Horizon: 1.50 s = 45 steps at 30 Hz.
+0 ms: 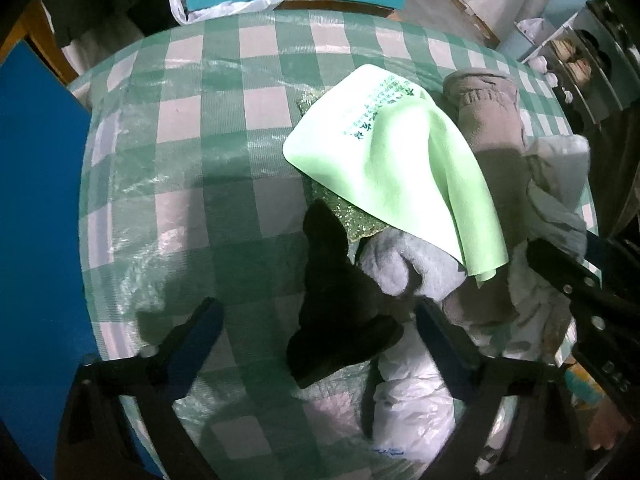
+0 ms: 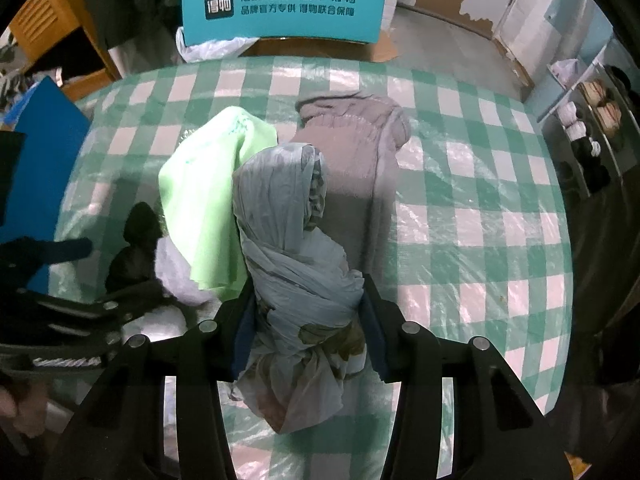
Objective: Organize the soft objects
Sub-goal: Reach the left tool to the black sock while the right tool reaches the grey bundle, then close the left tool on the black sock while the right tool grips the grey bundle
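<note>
A pile of soft things lies on the green-checked table [image 1: 200,128]. A light green cloth [image 1: 400,168] drapes over a glittery green sponge [image 1: 352,224], a grey fleece item [image 1: 404,268] and a brown-grey garment [image 1: 492,128]. A black sock [image 1: 340,320] lies between my left gripper's [image 1: 320,320] open fingers, not gripped. My right gripper [image 2: 306,316] is shut on a twisted grey-blue plastic bag [image 2: 288,248], held above the table, in front of the green cloth [image 2: 208,184] and the brown-grey garment [image 2: 360,168].
A teal box with Chinese print [image 2: 284,8] stands at the table's far edge. A blue board [image 1: 36,240] stands at the left. A white plastic bag [image 1: 412,408] lies near the front. Shelves with shoes [image 2: 592,120] are at the right.
</note>
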Available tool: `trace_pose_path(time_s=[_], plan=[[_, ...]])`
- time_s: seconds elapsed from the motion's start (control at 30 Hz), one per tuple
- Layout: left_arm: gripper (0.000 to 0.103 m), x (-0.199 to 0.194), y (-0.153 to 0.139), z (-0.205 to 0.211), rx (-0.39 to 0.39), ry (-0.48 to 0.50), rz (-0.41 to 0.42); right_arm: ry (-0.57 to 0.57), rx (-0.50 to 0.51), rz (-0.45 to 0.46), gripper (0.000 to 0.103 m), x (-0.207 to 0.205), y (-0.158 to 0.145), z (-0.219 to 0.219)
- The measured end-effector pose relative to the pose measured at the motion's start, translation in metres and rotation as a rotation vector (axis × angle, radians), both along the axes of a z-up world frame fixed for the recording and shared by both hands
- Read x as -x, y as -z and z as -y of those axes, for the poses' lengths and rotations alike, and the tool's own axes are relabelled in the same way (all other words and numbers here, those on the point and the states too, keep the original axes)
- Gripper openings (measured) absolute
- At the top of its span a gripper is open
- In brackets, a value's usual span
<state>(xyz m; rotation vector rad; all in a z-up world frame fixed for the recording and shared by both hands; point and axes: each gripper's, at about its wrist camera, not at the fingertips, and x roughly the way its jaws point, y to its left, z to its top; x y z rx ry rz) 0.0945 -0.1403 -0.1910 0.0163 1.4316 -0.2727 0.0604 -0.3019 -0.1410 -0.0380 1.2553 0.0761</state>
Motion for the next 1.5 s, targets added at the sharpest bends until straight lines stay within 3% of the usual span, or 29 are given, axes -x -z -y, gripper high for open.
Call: trace_pose_path(time_s=[0.17,0.23,0.37,0.97,1.5], plan=[[0.072,-0.005,0.005,0.003,0.031,0.013,-0.017,-0.006,-0.018,0.01,0.046,0.002,-0.006,-0.001],[0.053,-0.002,0.009,0.004,0.033,0.024,-0.015,-0.008,-0.024,0.011,0.046,0.002,-0.008,-0.001],[0.037,0.002,0.006,0.01,0.012,0.056,0.009,-0.01,-0.026,0.015,0.046,0.004,-0.01,-0.002],[0.034,0.028,-0.042,-0.007,-0.038,0.088,0.106,-0.037,-0.008,0.053,0.046,0.016,-0.036,-0.012],[0.034,0.058,-0.099,-0.032,-0.107,0.073,0.246,-0.082,-0.006,0.107,0.045,0.027,-0.066,-0.031]])
